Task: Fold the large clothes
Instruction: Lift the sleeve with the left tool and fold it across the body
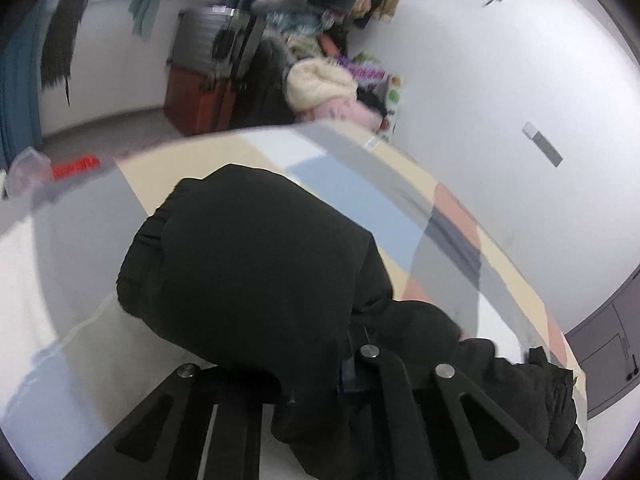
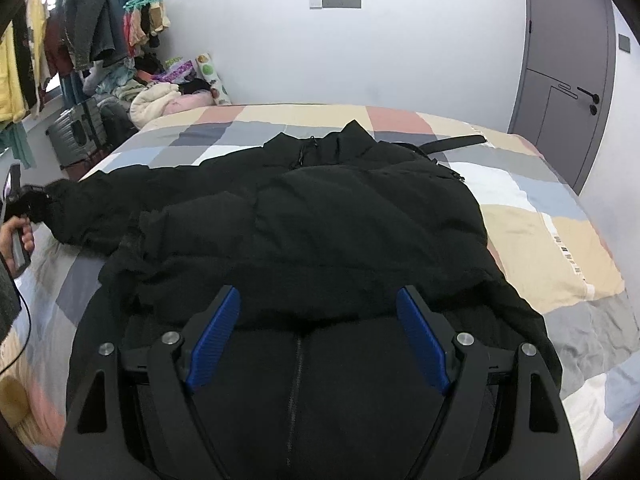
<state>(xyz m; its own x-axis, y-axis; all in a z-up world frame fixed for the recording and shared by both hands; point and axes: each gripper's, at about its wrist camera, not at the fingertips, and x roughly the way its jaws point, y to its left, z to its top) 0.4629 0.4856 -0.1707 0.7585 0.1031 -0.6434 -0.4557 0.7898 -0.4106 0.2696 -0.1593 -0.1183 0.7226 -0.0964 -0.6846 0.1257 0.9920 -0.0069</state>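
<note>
A large black padded jacket [image 2: 320, 216] lies spread on the patchwork bed cover [image 2: 560, 248], zipper up, collar at the far side. My right gripper [image 2: 318, 332] hovers open over the jacket's near hem, its blue fingertips [image 2: 218, 332] wide apart and holding nothing. My left gripper [image 1: 320, 376] is shut on the jacket's black sleeve [image 1: 256, 264], which bulges up in front of the camera and hides the fingertips. In the right wrist view the left gripper [image 2: 34, 202] shows at the far left, holding the sleeve end at the bed's edge.
A pile of clothes [image 2: 160, 100] and a grey suitcase [image 2: 80, 128] stand beyond the bed's left side. Clothes hang on a rack [image 2: 80, 28] at upper left. A grey door [image 2: 568, 92] is at the right. A white wall [image 2: 360, 52] runs behind the bed.
</note>
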